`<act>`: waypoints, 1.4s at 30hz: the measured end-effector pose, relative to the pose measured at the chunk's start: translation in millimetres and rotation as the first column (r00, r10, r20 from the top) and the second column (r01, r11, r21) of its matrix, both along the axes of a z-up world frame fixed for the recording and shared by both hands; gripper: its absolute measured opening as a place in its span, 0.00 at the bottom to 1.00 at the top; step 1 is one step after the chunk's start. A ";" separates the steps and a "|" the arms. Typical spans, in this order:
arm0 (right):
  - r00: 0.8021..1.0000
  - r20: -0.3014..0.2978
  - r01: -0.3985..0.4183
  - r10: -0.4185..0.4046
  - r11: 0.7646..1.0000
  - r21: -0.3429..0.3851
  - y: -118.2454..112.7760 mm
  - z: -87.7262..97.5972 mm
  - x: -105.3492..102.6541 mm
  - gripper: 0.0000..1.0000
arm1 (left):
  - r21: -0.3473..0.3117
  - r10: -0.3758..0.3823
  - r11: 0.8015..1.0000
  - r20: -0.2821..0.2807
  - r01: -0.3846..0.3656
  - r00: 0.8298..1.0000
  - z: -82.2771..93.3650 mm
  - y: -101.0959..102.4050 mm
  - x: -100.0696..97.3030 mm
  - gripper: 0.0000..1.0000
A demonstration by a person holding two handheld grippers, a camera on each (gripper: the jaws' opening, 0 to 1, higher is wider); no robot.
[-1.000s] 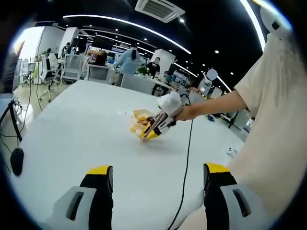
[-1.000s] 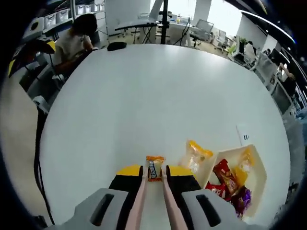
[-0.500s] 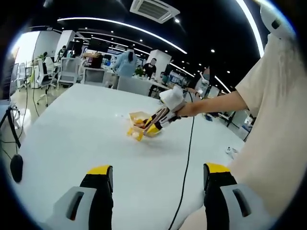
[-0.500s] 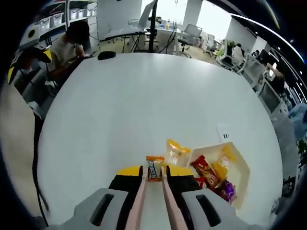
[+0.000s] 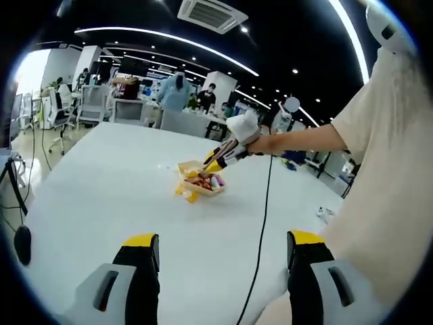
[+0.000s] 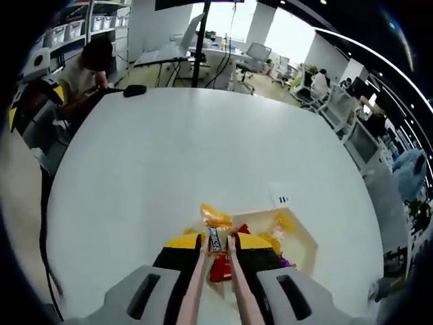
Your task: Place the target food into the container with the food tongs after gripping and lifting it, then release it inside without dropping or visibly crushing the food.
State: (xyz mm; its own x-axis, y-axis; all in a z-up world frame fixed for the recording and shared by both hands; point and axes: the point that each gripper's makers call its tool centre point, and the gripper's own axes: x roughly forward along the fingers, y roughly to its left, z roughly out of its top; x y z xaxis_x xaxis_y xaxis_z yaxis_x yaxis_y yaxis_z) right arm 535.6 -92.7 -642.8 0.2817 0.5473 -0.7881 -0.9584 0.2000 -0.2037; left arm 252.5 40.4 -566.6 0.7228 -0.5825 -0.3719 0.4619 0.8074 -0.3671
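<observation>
Bright office lighting falls on a broad white desk, bare but for an open cream container of wrapped snacks sitting toward its near edge. To do this step well, I'd bring the tongs lower until the packet sits just above the snacks, then ease them apart slowly. The right gripper is squeezed on the pink tongs, whose tips pinch a small orange-ended snack packet over the container's near rim, it seems. The left gripper hovers back over the desk, jaws wide apart and holding nothing.
</observation>
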 end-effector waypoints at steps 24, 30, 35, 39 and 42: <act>0.988 0.077 0.132 -0.131 0.991 0.002 -45.9 22.3 59.0 0.19 | 0.001 -0.006 1.000 -0.006 0.006 1.000 -1.4 -1.8 2.4 0.77; 0.985 0.096 0.141 -0.141 0.990 0.003 -48.0 26.5 69.2 0.19 | 0.000 -0.009 1.000 -0.009 0.009 1.000 -2.2 -2.3 3.1 0.77; 0.984 0.106 0.145 -0.144 0.989 0.005 -48.6 29.0 74.1 0.19 | -0.001 -0.007 1.000 -0.012 0.007 1.000 -3.4 -1.7 2.9 0.77; 0.984 0.107 0.144 -0.143 0.990 0.003 -48.2 29.1 74.6 0.19 | -0.002 -0.006 1.000 -0.015 0.006 1.000 -4.2 -2.0 2.6 0.77; 0.984 0.109 0.144 -0.144 0.990 0.003 -48.9 27.8 75.4 0.19 | -0.003 -0.007 1.000 -0.016 0.007 1.000 -4.4 -2.5 2.8 0.77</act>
